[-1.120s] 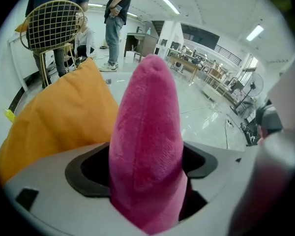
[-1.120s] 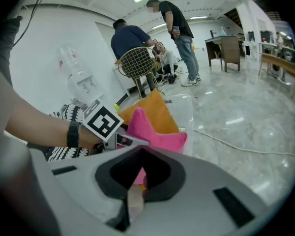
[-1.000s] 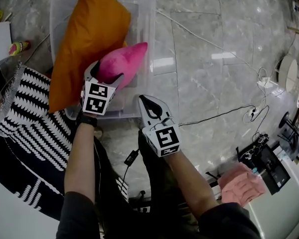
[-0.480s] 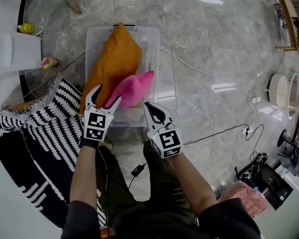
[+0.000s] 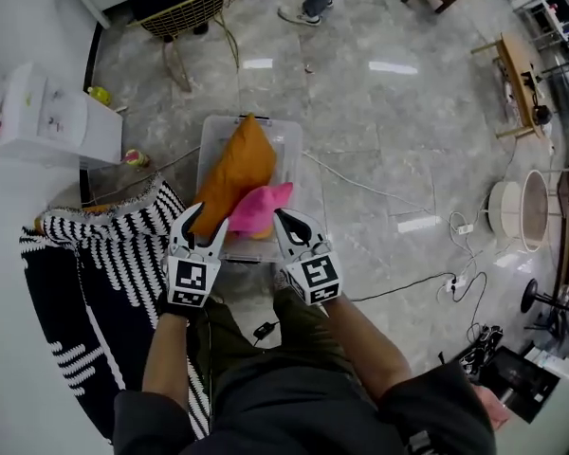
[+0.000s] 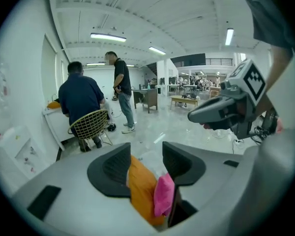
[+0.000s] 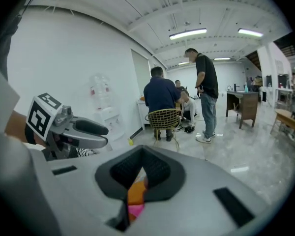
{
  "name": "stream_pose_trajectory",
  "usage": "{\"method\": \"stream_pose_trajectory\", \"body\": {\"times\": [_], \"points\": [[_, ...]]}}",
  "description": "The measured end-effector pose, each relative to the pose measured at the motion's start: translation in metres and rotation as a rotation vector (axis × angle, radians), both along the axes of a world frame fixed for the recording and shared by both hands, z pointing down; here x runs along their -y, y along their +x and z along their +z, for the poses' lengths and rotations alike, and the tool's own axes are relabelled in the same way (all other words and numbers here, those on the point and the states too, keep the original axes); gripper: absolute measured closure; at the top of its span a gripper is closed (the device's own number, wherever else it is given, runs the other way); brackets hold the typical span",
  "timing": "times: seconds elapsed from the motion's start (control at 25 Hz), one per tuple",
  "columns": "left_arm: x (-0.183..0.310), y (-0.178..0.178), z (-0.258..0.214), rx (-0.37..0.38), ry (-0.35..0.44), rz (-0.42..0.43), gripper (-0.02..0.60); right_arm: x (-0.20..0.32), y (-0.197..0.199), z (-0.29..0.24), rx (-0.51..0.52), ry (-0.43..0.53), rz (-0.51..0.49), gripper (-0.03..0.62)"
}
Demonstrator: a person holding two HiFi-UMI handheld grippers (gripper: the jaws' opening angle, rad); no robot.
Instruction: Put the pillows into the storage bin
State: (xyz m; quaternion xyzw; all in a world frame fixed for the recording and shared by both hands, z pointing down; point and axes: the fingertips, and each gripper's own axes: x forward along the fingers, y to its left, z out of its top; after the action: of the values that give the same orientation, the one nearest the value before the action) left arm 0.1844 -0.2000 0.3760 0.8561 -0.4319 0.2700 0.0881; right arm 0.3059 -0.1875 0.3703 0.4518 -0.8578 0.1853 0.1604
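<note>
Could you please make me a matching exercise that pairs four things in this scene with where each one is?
Things:
1. orange pillow
2. pink pillow
3. striped rug
4. wire chair

Places:
A. on the floor, left of the storage bin
B. under a seated person
C. at the bin's near end
D. stretched along the bin's length

Pairs: 1-D; 2-C; 3-A; 4-B

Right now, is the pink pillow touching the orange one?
Touching. Head view shows the pink pillow lying against the orange pillow in the bin, with no gap.
</note>
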Motion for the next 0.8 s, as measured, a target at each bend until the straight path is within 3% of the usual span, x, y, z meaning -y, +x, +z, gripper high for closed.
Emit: {"method": "stream_pose_trajectory", "body": {"times": [0.24,0.4,0.52,0.6,0.8], "points": [[-0.025,-0.010,-0.093,-0.026,0.089,-0.053,0.406,-0.006,-0.002,-0.093,0.000,0.098,-0.035,0.594],[-0.040,-0.018,-0.137,-0.050,0.153,-0.104,0.482,-0.023,-0.007,-0.137,-0.003,0.144,-0.062,0.594],[-0.051,-0.021,-0.164,-0.073,0.194,-0.127,0.501,-0.037,-0.009,-0.158,-0.011,0.169,-0.078,0.594],[-0.059,-0.022,-0.177,-0.079,0.215,-0.127,0.560,-0.042,-0.006,-0.164,-0.023,0.173,-0.077,0.594],[-0.083,-0.024,-0.192,-0.073,0.240,-0.109,0.578,-0.050,-0.008,-0.179,-0.022,0.195,-0.070,0.595]]}}
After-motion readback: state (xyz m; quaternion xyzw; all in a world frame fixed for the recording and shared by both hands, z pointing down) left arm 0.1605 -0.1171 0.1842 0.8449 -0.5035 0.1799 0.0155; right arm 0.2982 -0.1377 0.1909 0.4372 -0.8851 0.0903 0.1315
